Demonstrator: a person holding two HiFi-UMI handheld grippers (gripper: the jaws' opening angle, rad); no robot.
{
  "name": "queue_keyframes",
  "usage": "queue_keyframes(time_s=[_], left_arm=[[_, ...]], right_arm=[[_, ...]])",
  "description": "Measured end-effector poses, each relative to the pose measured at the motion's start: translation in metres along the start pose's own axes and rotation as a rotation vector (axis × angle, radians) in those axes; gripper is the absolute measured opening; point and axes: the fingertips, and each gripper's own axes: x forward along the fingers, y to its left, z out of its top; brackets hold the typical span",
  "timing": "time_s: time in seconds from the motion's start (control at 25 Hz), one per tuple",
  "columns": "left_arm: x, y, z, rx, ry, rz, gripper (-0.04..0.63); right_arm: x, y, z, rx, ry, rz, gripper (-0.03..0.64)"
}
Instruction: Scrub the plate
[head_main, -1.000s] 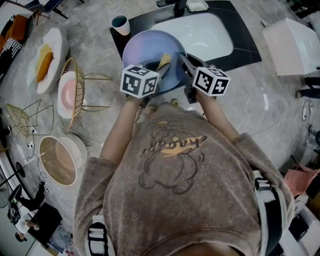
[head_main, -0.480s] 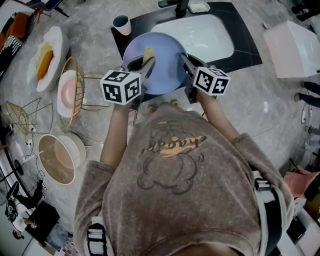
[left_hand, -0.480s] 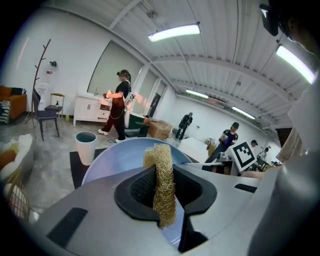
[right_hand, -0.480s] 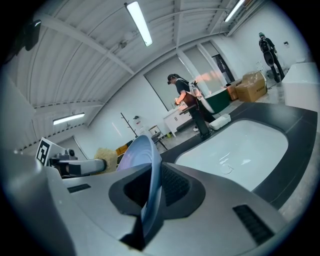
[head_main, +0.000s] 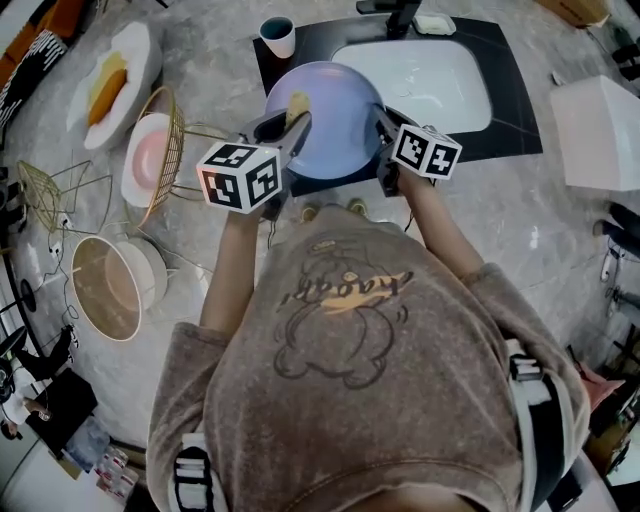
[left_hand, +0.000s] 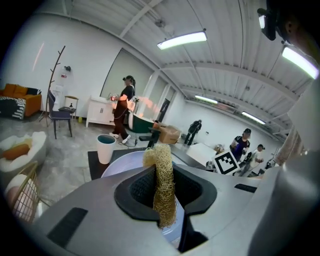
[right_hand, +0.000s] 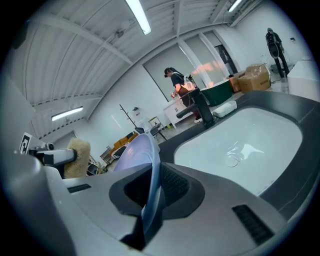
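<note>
The plate (head_main: 335, 125) is at the sink's (head_main: 430, 80) nine o'clock, the cup (head_main: 278, 38) at the plate's eleven, the wire rack (head_main: 180, 150) at its nine

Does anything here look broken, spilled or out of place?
Nothing stands out. The plate looks whole. Its rim is in the right gripper, whose jaws have just been closing on it, by the sink. The left gripper holds a loofah. No spill shows.

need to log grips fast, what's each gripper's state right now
left gripper: closed on the scrubber
right gripper: closed on the plate, jaws just closing further
</note>
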Motion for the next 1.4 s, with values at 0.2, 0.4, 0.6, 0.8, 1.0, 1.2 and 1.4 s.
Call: queue_keyframes(time_s=[0.2, 0.4, 0.6, 0.8, 1.0, 1.2, 1.4], left_arm=[[-0.013, 0.012, -0.004, -0.017, -0.005, 0.042, 0.081], [-0.016, 0.016, -0.007, -0.034, -0.006, 0.068, 0.081], [-0.022, 0.019, -0.010, -0.046, -0.007, 0.084, 0.081], [-0.024, 0.021, -0.016, -0.061, -0.005, 0.100, 0.081], [-0.024, 0.026, -0.019, -0.075, -0.003, 0.111, 0.081], [-0.024, 0.030, -0.022, -0.087, -0.001, 0.120, 0.081], [-0.019, 0.034, -0.022, -0.092, 0.003, 0.119, 0.081]], right_arm=[[0.027, -0.006, -0.018, 0.025, 0.061, 0.000, 0.029], [0.048, -0.012, -0.033, 0.015, 0.121, -0.007, 0.029], [0.062, -0.015, -0.044, 0.003, 0.166, -0.019, 0.029], [0.073, -0.021, -0.052, -0.026, 0.206, -0.028, 0.028], [0.080, -0.026, -0.060, -0.059, 0.249, -0.044, 0.023], [0.085, -0.032, -0.066, -0.101, 0.282, -0.060, 0.028], [0.086, -0.044, -0.065, -0.162, 0.289, -0.119, 0.040]])
